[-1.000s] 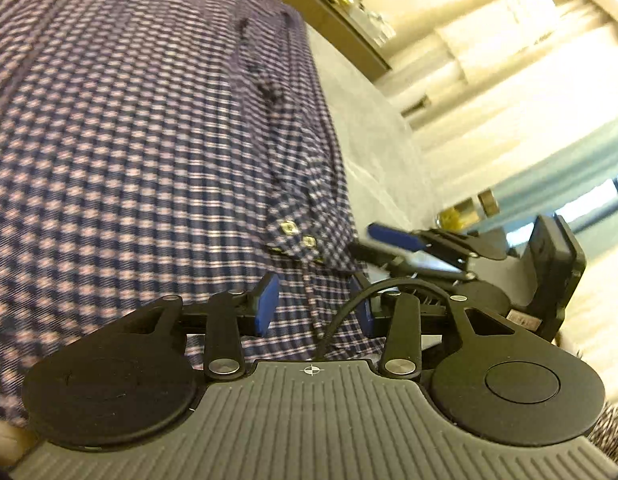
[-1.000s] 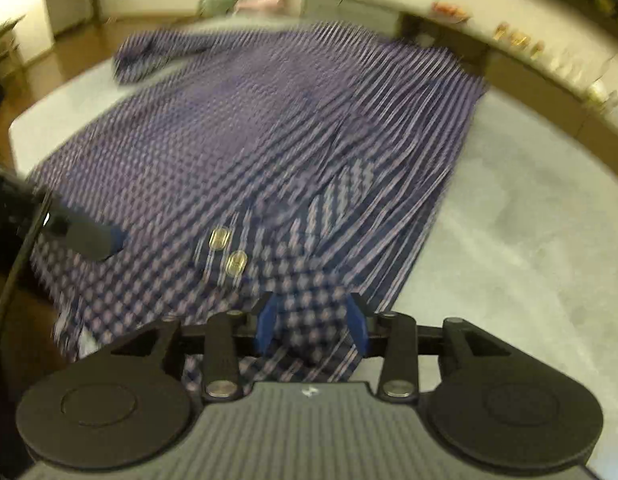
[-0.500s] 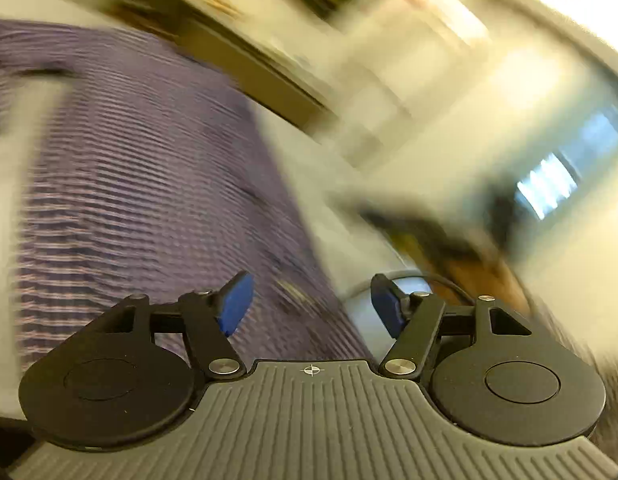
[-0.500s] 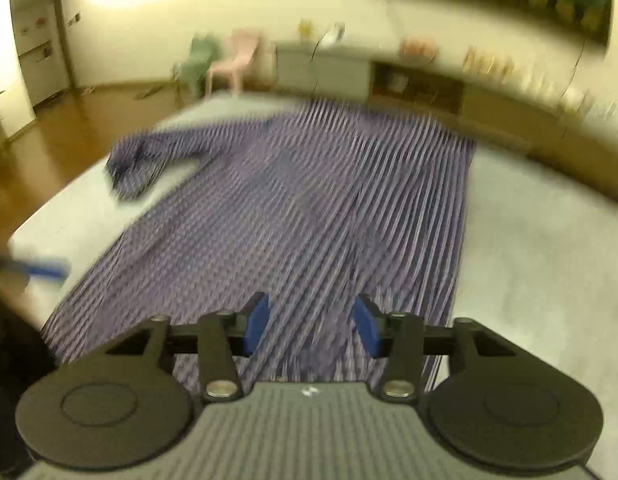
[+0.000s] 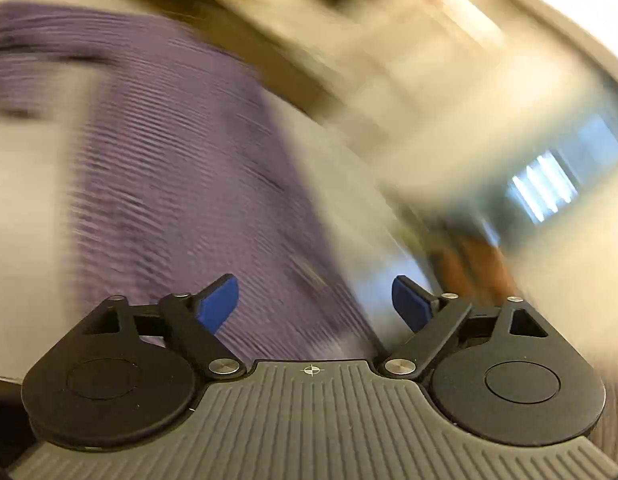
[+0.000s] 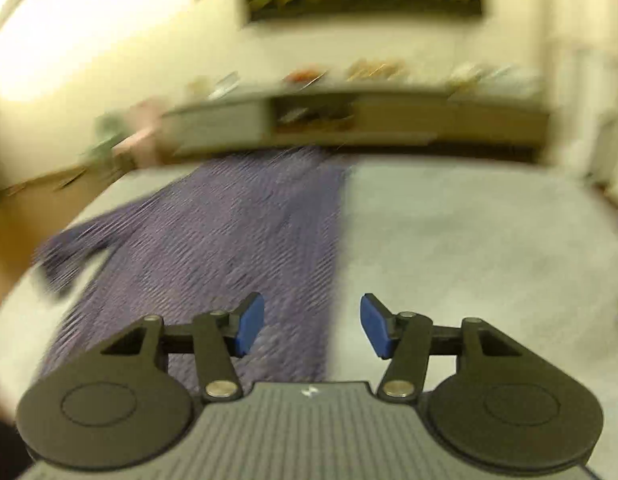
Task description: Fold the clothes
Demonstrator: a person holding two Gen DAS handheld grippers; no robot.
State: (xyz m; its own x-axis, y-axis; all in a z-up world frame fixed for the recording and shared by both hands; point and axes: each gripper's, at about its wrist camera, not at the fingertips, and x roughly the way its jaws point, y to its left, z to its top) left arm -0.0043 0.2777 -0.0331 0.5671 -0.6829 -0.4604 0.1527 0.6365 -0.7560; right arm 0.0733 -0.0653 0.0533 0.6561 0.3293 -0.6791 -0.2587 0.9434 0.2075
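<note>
Here both grippers' jaws, left (image 5: 315, 304) and right (image 6: 312, 330), are opening, empty, above the purple shirt (image 6: 229, 232).

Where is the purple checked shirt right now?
The purple checked shirt lies spread flat on the left half of the grey surface in the right wrist view, stretching away toward the long low cabinet at the wall.

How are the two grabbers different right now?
The left gripper has its fingers spread wider than the right gripper. The left one hangs over the shirt; the right one straddles the shirt's edge and the grey cover. Both are opening, with blue fingers and nothing held.
</note>
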